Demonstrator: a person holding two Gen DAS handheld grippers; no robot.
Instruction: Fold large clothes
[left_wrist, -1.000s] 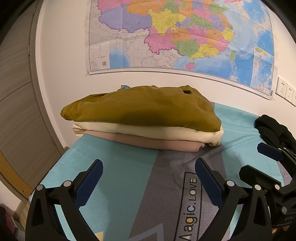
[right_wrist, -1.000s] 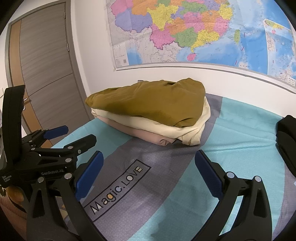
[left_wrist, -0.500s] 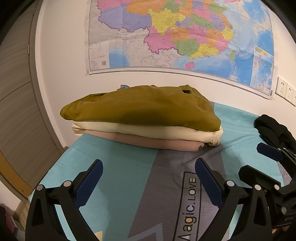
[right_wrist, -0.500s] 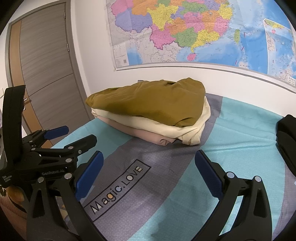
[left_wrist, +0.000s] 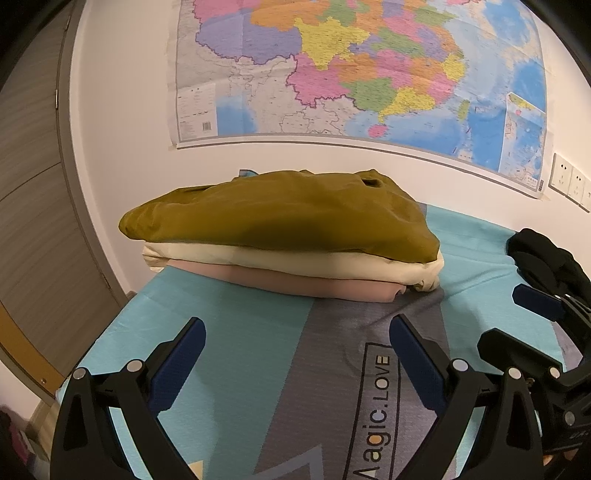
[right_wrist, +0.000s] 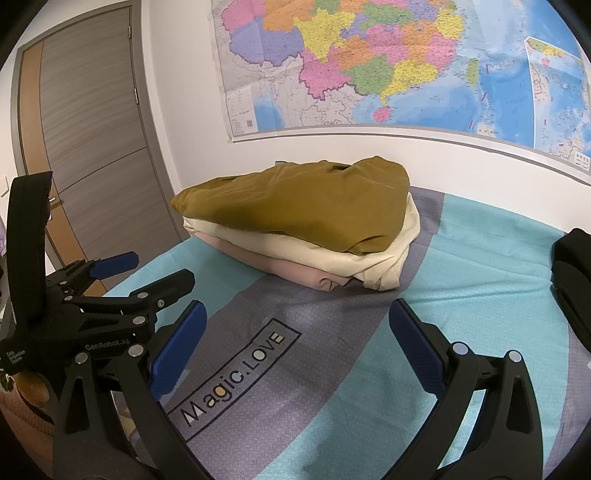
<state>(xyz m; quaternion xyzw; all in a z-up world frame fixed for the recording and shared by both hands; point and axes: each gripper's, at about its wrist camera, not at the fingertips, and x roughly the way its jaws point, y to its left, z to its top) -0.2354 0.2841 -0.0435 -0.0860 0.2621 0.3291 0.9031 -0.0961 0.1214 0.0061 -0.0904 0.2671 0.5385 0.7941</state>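
A stack of three folded clothes lies at the far side of the bed: an olive-brown garment (left_wrist: 280, 214) on top, a cream one (left_wrist: 295, 260) under it, a pink one (left_wrist: 295, 282) at the bottom. The stack also shows in the right wrist view (right_wrist: 303, 218). A crumpled black garment (left_wrist: 543, 258) lies at the right; its edge shows in the right wrist view (right_wrist: 572, 273). My left gripper (left_wrist: 295, 347) is open and empty above the bedsheet, short of the stack. My right gripper (right_wrist: 295, 332) is open and empty, beside the left one.
The bedsheet (right_wrist: 461, 258) is teal and grey with "Magic.LOVE" printed on it. A wall with a large map (left_wrist: 351, 74) rises right behind the stack. A grey door (right_wrist: 92, 129) stands at the left, past the bed's left edge (left_wrist: 107, 332). Wall sockets (left_wrist: 569, 181) sit at the right.
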